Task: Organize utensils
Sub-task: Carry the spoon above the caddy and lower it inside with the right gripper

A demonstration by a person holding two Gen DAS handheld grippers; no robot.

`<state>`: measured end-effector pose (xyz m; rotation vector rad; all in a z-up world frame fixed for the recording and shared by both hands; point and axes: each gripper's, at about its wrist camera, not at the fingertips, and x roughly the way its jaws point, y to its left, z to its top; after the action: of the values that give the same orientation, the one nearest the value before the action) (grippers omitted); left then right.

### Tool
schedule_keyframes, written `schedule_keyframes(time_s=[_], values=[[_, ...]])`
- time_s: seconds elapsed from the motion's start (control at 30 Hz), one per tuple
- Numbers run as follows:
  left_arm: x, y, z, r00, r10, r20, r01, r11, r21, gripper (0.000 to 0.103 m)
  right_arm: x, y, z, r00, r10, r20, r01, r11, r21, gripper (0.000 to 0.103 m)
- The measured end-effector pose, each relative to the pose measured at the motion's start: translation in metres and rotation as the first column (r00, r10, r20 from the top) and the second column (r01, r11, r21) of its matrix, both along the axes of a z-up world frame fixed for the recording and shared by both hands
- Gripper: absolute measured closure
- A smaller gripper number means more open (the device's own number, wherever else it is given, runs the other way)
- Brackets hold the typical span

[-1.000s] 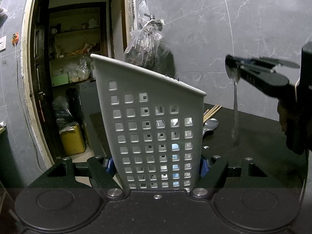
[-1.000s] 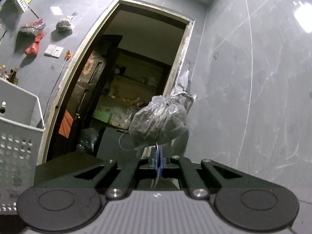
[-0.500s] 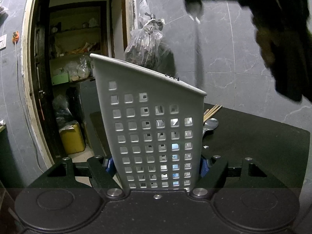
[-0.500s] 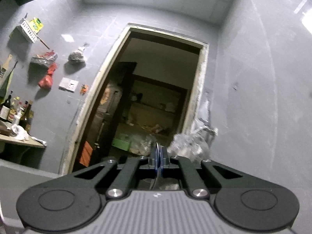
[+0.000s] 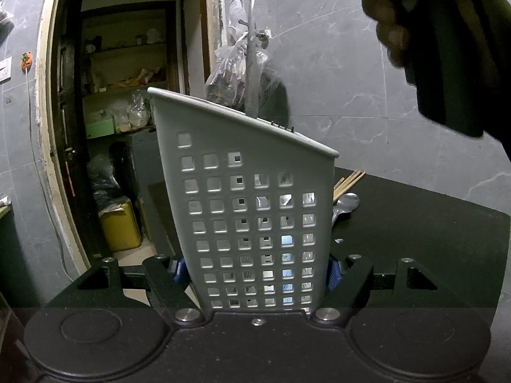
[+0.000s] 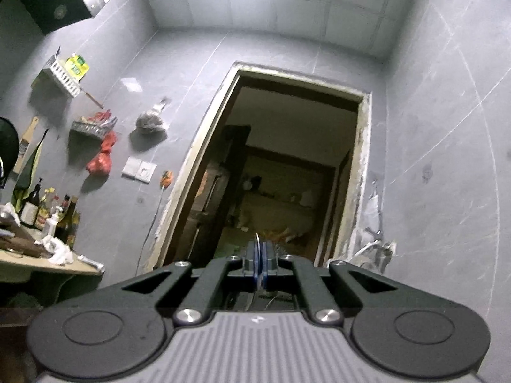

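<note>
My left gripper is shut on the lower sides of a grey perforated utensil holder, which stands upright close in front of the left wrist camera. A metal spoon hangs bowl-up above the holder, and its handle end dips behind the holder's slanted rim. My right gripper is shut on the spoon, whose thin edge shows between the blue pads. A person's hand holding that gripper fills the upper right of the left wrist view.
Behind the holder on the black table lie another spoon and wooden chopsticks. A plastic bag hangs from a wall tap beside an open doorway. Bottles stand on a counter at the left.
The right gripper has carried the spoon up and from the holder's right side to above its opening. Its camera now tilts toward the ceiling. The left gripper and holder kept still.
</note>
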<state>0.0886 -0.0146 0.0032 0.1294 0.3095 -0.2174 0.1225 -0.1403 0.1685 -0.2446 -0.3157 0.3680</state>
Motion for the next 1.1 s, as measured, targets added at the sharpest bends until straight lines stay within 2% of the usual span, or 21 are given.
schedule_keyframes(time_s=[0.27, 1.1], values=[[-0.002, 0.002, 0.000, 1.000, 0.001, -0.007, -0.001, 1.000, -0.011, 0.026, -0.001, 0.011, -0.016, 0.994, 0.017, -0.112, -0.017, 1.000, -0.001, 0.100], [-0.001, 0.001, 0.002, 1.000, 0.004, -0.008, -0.004, 1.000, -0.012, 0.026, -0.008, 0.022, -0.047, 0.980, 0.041, -0.197, -0.051, 0.998, -0.047, 0.099]])
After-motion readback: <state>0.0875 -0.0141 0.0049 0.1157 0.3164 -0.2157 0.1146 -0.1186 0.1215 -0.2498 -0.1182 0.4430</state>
